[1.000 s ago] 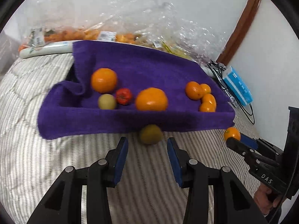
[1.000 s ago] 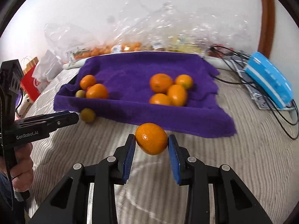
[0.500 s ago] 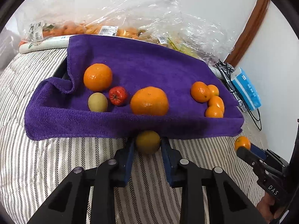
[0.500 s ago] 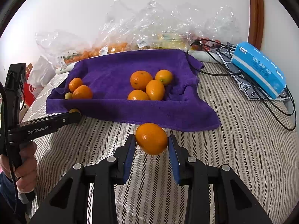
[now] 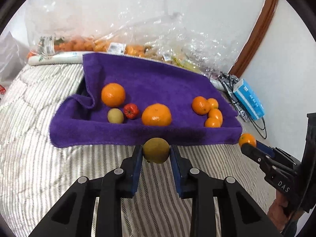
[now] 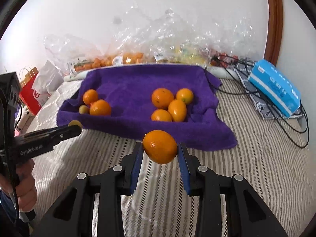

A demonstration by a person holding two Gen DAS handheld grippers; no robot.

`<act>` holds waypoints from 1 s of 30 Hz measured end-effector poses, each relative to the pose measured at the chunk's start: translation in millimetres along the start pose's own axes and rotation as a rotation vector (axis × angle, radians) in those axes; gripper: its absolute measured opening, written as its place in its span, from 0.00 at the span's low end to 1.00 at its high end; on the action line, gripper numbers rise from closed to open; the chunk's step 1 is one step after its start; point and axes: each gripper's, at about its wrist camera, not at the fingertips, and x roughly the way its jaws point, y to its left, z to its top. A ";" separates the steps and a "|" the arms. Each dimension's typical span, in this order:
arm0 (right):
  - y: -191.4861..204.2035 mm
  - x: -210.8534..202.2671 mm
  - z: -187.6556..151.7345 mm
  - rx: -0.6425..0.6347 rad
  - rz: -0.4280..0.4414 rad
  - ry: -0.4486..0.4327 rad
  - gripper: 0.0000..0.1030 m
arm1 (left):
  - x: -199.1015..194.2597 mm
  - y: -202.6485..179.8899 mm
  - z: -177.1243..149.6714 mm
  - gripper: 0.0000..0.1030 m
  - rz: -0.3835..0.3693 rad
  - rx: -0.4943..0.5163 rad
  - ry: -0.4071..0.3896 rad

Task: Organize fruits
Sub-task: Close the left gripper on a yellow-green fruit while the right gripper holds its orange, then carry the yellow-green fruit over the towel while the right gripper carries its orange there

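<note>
Lifting | left gripper point(image 5: 156, 154) fingers, open a second ago, now clenched on the greenish fruit point(image 5: 156, 150), raised off the bed | right gripper point(image 6: 160, 154) grasping an orange point(image 6: 160, 146) | both fruits face the purple towel point(image 5: 158, 79), sorting next

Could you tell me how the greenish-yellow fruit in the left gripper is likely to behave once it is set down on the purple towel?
The greenish-yellow fruit is round, so it would probably roll if released on the sloping part of the purple towel. It looks firm: the left gripper leaves no visible dent. The towel's plush pile should slow it.
</note>
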 end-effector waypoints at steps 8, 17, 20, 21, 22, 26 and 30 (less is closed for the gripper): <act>12.0 -20.4 15.8 -0.004 0.003 -0.046 0.34 | -29.3 2.5 8.7 0.26 0.044 0.008 -0.055; 19.8 -32.3 32.3 -0.003 0.010 -0.079 0.34 | -48.3 4.7 23.3 0.26 0.089 0.004 -0.088; 19.5 -34.6 38.0 0.000 0.013 -0.089 0.34 | -51.8 2.2 28.4 0.26 0.097 0.009 -0.099; 19.4 -35.0 39.2 0.001 0.015 -0.091 0.34 | -52.2 1.7 29.8 0.26 0.097 0.010 -0.102; 19.5 -35.3 40.7 0.000 0.016 -0.094 0.34 | -52.5 1.6 32.1 0.26 0.098 0.010 -0.105; 19.5 -35.3 46.9 -0.007 0.015 -0.105 0.34 | -51.7 4.4 38.8 0.26 0.105 0.000 -0.111; 18.3 -31.7 53.4 -0.014 0.011 -0.108 0.34 | -50.9 8.8 46.9 0.26 0.114 -0.008 -0.120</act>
